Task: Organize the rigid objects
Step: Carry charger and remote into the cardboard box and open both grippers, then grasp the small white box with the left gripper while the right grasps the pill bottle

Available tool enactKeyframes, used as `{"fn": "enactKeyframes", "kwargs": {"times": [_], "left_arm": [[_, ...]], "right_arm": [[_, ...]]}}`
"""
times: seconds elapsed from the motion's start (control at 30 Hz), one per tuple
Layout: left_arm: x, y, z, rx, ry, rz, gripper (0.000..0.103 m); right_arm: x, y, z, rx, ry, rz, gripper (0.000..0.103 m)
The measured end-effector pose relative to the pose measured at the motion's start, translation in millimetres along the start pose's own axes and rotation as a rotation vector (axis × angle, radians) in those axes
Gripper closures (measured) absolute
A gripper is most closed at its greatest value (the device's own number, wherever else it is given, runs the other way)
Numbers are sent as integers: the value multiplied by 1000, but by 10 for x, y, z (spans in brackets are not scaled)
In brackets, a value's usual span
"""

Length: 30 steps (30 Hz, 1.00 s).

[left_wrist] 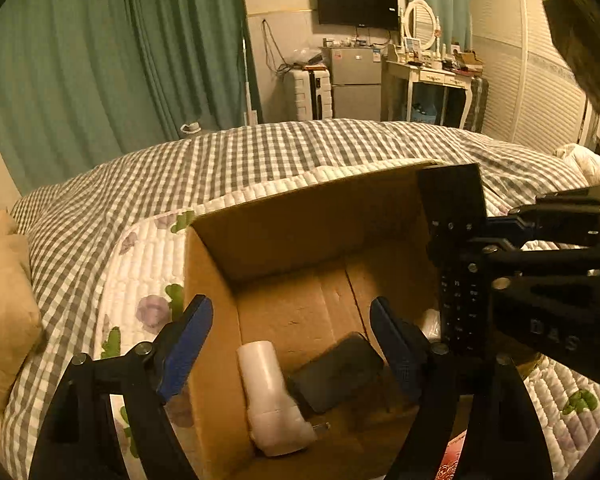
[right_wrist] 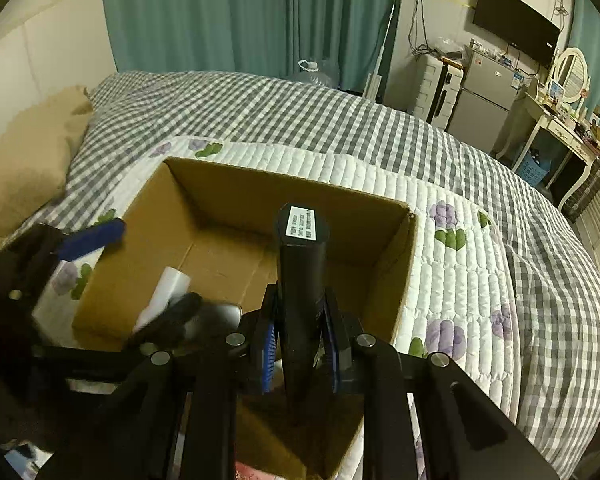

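An open cardboard box [left_wrist: 216,320] [right_wrist: 384,272] sits on the bed. Inside it lie a white cylindrical device [left_wrist: 270,396] [right_wrist: 164,292] and a flat black object [left_wrist: 338,372]. My left gripper [left_wrist: 290,344] is open and empty, its blue-padded fingers spread over the box's near left corner. My right gripper [right_wrist: 302,336] is shut on a black remote control [right_wrist: 302,280] [left_wrist: 456,256] and holds it upright over the box's right side. A white label [right_wrist: 302,222] is on the remote's top end.
The box rests on a white floral quilted mat [right_wrist: 456,280] over a grey checked bedspread [left_wrist: 180,168]. A tan pillow [left_wrist: 4,312] lies at the left. Beyond the bed are green curtains, a small fridge [left_wrist: 354,80] and a dressing table [left_wrist: 428,80].
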<state>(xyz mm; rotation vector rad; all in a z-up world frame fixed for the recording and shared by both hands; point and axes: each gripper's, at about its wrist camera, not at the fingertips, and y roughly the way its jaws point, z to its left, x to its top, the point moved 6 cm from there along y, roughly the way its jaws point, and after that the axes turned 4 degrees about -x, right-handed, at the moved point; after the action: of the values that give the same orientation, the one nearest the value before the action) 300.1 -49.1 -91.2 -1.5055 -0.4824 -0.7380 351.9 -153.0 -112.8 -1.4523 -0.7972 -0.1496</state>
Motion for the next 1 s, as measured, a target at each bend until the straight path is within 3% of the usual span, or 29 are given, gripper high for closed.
{"fn": "enactKeyframes", "kwargs": {"times": [0.1, 0.13, 0.17, 0.2, 0.33, 0.43, 0.6, 0.67, 0.77, 1.0], "left_arm": [[3, -42, 100, 11, -20, -5, 20], [5, -58, 119, 10, -25, -7, 20], [2, -95, 137, 7, -34, -8, 20], [-5, -128, 157, 4, -40, -10, 20], [-31, -327, 211, 13, -43, -31, 19], [-65, -519, 209, 18, -43, -53, 12], [-188, -895, 151, -3, -41, -80, 7], [-254, -1027, 117, -7, -34, -83, 1], [-379, -1242, 52, -10, -27, -99, 0], [-790, -1468, 35, 19, -114, -67, 0]], "right_arm": [[57, 40, 10, 3, 7, -18, 83], [95, 30, 19, 0, 4, -39, 67], [137, -5, 16, -19, 1, -69, 37], [162, -32, 19, -35, 3, -85, 29], [224, -259, -9, -56, 29, -135, 27], [162, -481, -29, -77, 42, -148, 27], [-74, -906, 21, -122, 30, -172, 14], [-228, -1074, 67, -117, 25, -167, 9], [-452, -1272, 158, -72, 8, -174, 7], [-1232, -1464, 233, -135, -14, -102, 4]]}}
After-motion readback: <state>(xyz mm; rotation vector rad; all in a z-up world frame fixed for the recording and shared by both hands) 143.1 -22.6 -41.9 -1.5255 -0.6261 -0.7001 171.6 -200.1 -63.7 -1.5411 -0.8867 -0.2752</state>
